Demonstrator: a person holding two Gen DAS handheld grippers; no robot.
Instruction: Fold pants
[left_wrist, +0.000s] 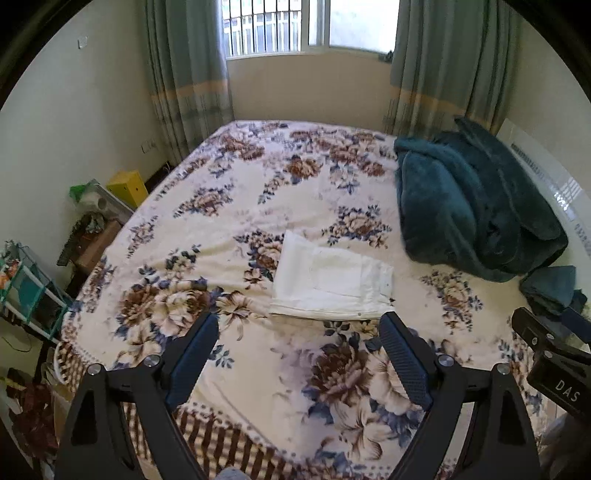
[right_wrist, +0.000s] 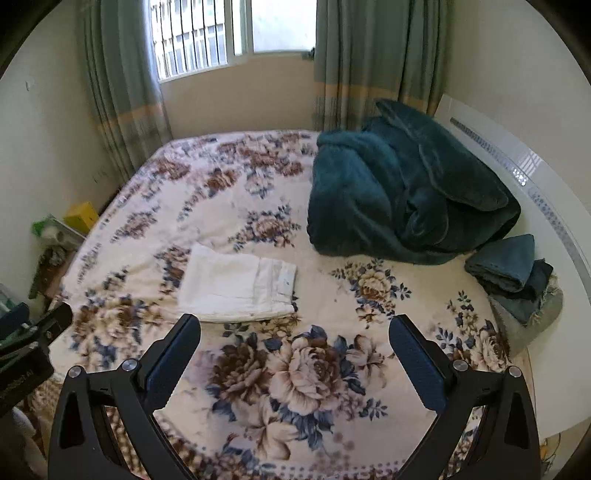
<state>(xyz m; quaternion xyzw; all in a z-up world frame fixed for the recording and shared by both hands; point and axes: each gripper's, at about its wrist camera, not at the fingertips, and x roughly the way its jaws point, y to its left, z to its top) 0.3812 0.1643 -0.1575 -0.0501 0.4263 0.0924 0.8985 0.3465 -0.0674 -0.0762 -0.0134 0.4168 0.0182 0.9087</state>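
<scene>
The white pants (left_wrist: 332, 282) lie folded into a compact rectangle mid-bed on the floral bedspread (left_wrist: 229, 192) — apparently finished — so the left gripper (left_wrist: 299, 354) and right gripper (right_wrist: 295, 354) hang above with jaws wide, holding nothing.

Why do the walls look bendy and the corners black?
Left wrist view: a fisheye lens curves the bed and curtains, leaving black corners; the window glares white. Right wrist view: same bending, and the white folded pants look slightly smeared, likely from motion.
</scene>
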